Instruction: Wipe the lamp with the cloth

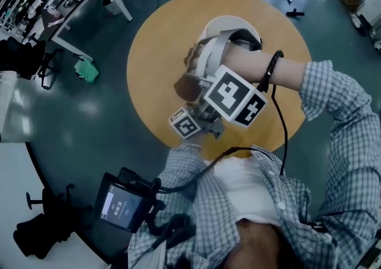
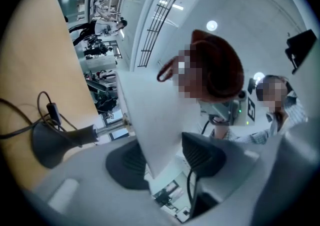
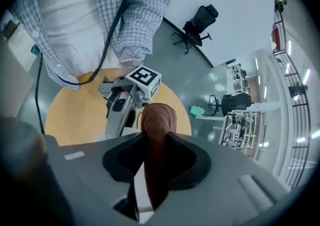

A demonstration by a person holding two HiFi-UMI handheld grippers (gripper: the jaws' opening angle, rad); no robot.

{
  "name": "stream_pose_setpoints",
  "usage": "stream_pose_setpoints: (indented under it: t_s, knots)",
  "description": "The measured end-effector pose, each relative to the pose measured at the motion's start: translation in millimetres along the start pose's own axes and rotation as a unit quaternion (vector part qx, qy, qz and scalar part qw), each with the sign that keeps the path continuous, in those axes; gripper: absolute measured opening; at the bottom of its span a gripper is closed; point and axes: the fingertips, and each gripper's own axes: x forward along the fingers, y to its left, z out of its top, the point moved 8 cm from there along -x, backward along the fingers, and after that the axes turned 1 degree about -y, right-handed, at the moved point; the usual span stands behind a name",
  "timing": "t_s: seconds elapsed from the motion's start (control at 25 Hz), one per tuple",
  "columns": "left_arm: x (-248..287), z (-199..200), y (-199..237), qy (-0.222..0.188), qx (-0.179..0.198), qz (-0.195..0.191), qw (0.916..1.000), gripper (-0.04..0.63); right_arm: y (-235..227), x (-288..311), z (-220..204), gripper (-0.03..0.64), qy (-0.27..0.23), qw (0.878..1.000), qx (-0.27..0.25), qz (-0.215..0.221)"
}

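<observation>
The lamp's white shade (image 1: 229, 24) stands in the middle of a round wooden table (image 1: 149, 59). In the left gripper view the shade's thin rim (image 2: 150, 120) runs between the pads of my left gripper (image 2: 165, 160), which is closed on it. The dark lamp base (image 2: 50, 142) and its metal stem (image 2: 107, 130) show on the left. My right gripper (image 3: 156, 157) is shut on a brown cloth (image 3: 157, 120). It holds the cloth (image 1: 189, 86) against the near side of the shade, just above the left gripper's marker cube (image 1: 184, 124).
A black cable (image 2: 30, 115) lies on the table by the lamp base. A handheld device with a lit screen (image 1: 122, 205) hangs at the person's waist. On the floor are a green object (image 1: 88, 70), desks (image 1: 77, 0) and a black office chair (image 1: 41, 226).
</observation>
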Motion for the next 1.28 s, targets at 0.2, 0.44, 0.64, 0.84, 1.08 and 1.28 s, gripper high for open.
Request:
stream_pose_setpoints:
  t_s: [0.2, 0.44, 0.64, 0.84, 1.08, 1.28]
  knots:
    - [-2.2, -2.9, 1.0, -0.002, -0.005, 0.002, 1.0000, 0.192, 36.0, -22.3, 12.7, 0.115, 0.004, 0.995, 0.028, -0.101]
    - [-5.5, -10.9, 6.7, -0.003, -0.014, 0.001, 0.9999, 0.190, 92.3, -31.4, 18.8, 0.114, 0.011, 0.984, 0.105, -0.144]
    - [-13.3, -8.9, 7.6, -0.012, -0.029, -0.003, 0.9995, 0.190, 133.3, -34.0, 3.8, 0.114, 0.044, 0.967, 0.188, -0.166]
    - [-16.8, -7.5, 4.0, -0.027, -0.041, 0.006, 0.9988, 0.202, 164.1, -32.8, -20.9, 0.112, 0.026, 0.905, 0.365, -0.216]
    - [-28.2, -7.6, 9.6, -0.012, -0.021, 0.046, 0.9987, 0.236, 195.1, -19.6, -28.3, 0.112, -0.011, 0.810, 0.517, -0.275]
    - [-55.8, 16.1, 7.3, 0.066, 0.076, 0.085, 0.9913, 0.242, 205.3, -12.5, -37.6, 0.112, -0.029, 0.758, 0.581, -0.296]
